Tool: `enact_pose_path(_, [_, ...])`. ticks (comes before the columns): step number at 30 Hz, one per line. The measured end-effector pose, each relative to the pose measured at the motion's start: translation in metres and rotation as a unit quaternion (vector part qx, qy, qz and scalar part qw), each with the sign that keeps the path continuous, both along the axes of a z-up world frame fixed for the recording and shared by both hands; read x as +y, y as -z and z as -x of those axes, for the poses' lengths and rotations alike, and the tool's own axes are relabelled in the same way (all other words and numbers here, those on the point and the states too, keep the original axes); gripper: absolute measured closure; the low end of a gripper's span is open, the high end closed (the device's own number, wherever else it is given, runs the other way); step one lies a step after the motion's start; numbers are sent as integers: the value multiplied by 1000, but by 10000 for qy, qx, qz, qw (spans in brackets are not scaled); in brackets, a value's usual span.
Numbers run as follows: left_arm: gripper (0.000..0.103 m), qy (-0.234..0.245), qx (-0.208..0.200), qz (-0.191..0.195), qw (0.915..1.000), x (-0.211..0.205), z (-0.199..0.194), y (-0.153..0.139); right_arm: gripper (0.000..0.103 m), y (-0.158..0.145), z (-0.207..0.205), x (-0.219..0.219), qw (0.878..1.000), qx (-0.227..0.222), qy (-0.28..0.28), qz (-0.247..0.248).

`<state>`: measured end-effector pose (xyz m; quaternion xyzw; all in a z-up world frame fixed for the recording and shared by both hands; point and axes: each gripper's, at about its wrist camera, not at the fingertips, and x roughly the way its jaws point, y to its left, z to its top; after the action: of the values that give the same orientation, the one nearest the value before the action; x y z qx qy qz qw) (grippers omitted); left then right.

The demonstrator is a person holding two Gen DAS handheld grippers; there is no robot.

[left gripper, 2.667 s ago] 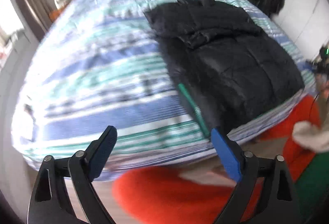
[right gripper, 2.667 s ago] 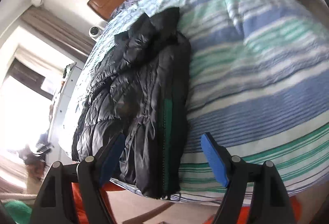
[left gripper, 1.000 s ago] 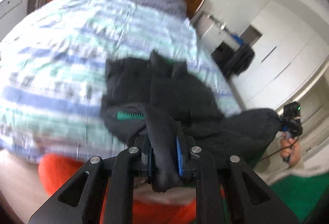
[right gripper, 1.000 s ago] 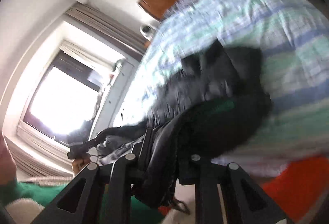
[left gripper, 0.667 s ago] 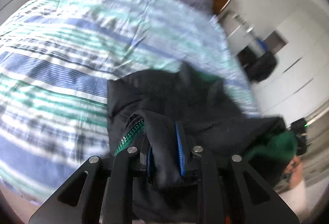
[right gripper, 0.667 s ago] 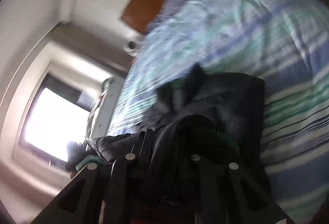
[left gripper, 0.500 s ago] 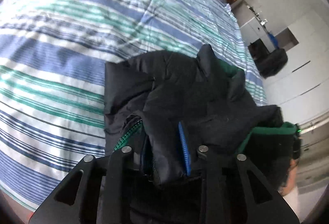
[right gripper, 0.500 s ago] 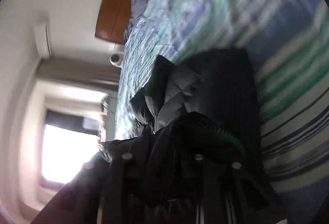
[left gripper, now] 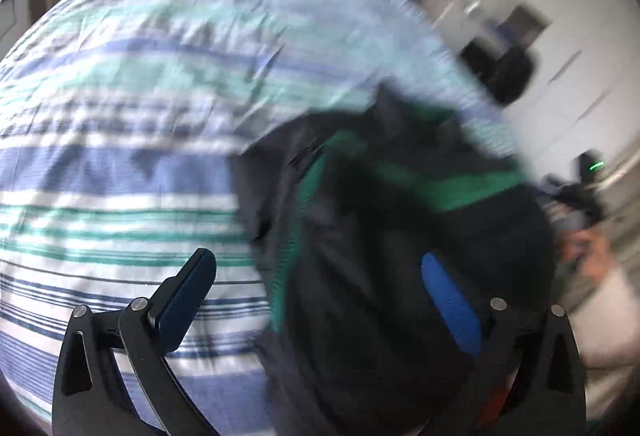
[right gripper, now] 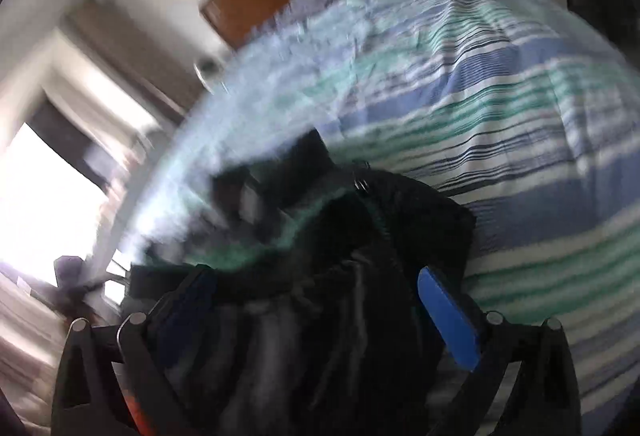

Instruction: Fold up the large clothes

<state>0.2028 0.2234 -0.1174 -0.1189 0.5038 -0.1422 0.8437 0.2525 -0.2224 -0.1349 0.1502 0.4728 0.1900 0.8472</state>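
A black padded jacket with green lining lies folded over on itself on the striped bed, with a band of green showing along the fold. My left gripper hovers over its left edge. Its jaws are opening wide, and the blue pads do not press on the cloth below them. In the right wrist view the same jacket fills the lower middle. My right gripper is above it with its jaws also opening, the fabric lying loose between the fingers. Both views are blurred.
The blue, green and white striped duvet covers the bed up to a wooden headboard. A dark bag sits by white cupboards at the right. A hand with the other gripper shows at the right edge. A bright window is on the left.
Both grippers were shut on the jacket's lower edge and carried it forward and down over the upper part. Both have now let go and stand wide open, and the jacket lies doubled.
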Motion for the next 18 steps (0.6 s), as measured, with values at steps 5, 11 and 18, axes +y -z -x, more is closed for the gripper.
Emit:
enact_pose_path(5, [73, -785, 659, 246, 9944, -14, -33, 36, 76, 13, -5, 30, 9956, 437, -117, 820])
enact_pose_path(11, [91, -1079, -789, -214, 9908, -22, -25, -42, 85, -79, 14, 36, 9823, -1088, 275, 1500])
enact_pose_path(18, [90, -1275, -1121, -1248, 9775, -51, -68, -4, 85, -21, -25, 32, 9720, -893, 780, 2027])
